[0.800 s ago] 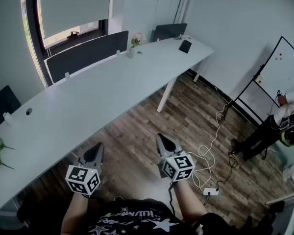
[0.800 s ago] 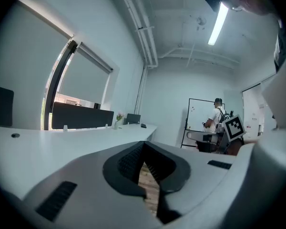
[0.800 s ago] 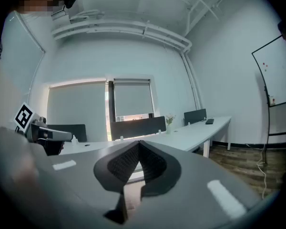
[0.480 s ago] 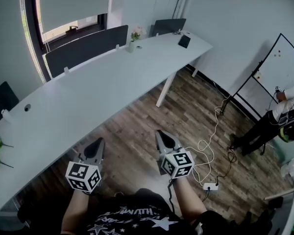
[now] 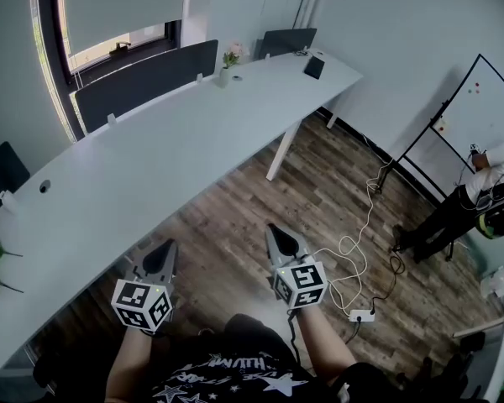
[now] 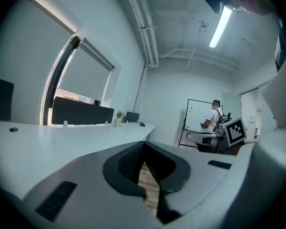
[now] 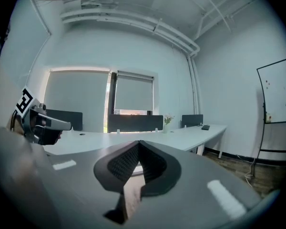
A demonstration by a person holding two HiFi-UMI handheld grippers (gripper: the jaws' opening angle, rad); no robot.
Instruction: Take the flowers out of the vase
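White desk [image 5: 151, 166], distant flower vase [image 5: 225, 74], left tongs [image 5: 169, 248] and right tongs [image 5: 273, 229] closed, empty

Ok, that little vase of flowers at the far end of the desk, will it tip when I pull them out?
Quite possibly. The vase looks small and narrow, so it is likely light and tippy. The flowers stand above its rim, so a sideways pull could lever it over. It is too far off to judge its material.
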